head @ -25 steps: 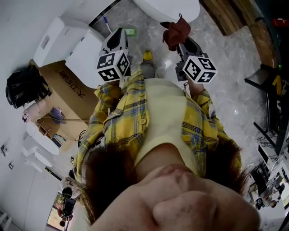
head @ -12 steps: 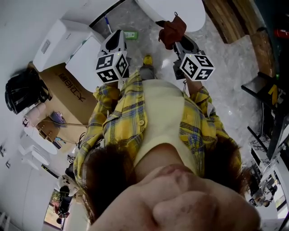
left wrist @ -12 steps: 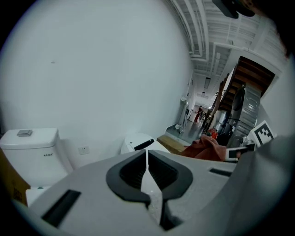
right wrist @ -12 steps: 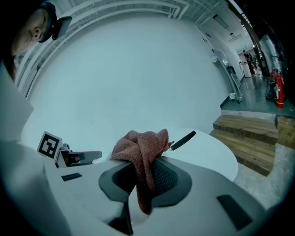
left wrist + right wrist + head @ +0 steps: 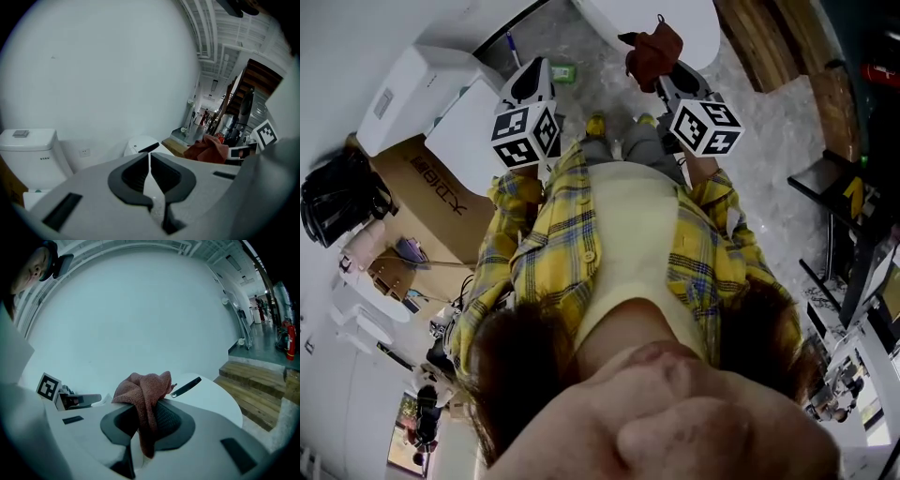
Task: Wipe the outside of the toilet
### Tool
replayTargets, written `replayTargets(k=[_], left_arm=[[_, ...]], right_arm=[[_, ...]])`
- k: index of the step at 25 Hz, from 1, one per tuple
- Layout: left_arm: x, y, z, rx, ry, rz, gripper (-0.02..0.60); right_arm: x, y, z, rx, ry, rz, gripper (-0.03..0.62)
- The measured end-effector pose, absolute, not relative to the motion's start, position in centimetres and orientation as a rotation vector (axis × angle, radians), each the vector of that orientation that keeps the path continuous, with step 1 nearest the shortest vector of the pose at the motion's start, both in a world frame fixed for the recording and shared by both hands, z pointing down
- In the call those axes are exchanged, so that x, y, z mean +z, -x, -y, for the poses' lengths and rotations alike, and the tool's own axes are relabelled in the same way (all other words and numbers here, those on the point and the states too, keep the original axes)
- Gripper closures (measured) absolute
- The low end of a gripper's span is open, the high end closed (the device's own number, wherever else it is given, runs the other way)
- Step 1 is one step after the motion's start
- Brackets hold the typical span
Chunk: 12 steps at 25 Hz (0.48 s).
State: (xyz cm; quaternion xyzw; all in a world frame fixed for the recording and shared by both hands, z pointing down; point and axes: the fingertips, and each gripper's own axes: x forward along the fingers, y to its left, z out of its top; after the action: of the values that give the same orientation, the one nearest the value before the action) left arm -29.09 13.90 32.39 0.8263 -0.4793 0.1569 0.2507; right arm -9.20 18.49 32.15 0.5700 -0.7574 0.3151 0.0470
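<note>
White and rounded, the toilet (image 5: 698, 23) is seen at the top of the head view, where most of it is cut off by the frame's edge. A dark strip (image 5: 186, 387) lies on its top; what it is cannot be made out. The red-brown cloth (image 5: 653, 54) is held just before the toilet's near rim and overlaps it, so contact cannot be told. The cloth is pinched between the jaws of the right gripper (image 5: 666, 82). It is bunched above the jaws and hangs down between them, so the fingertips are largely covered. The left gripper (image 5: 531, 75) is held beside the right one, apart from the toilet, its jaws pressed together with nothing between them. Both grippers are pointed forward, away from the body, on bent arms in a yellow plaid shirt (image 5: 553, 253). Much of the floor (image 5: 787, 159) is hidden by the person. A second toilet (image 5: 412, 80) and a box (image 5: 431, 183) are seen at the left, and wooden steps (image 5: 769, 37) at the right.
</note>
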Motion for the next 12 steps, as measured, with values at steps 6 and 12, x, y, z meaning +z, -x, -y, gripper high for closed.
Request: replayTargets(k=[6,12], left_arm=[[32.0,27.6,-12.1,0.413,-2.205,1.402,0.561],[32.2,24.1,-10.1,0.389,-2.134,1.500,0.561]], right_arm=[[32.1,7.3,-14.8,0.926,-1.645,2.377,0.514],[32.2,4.7,-11.3,0.869,-1.462,2.452,0.514]])
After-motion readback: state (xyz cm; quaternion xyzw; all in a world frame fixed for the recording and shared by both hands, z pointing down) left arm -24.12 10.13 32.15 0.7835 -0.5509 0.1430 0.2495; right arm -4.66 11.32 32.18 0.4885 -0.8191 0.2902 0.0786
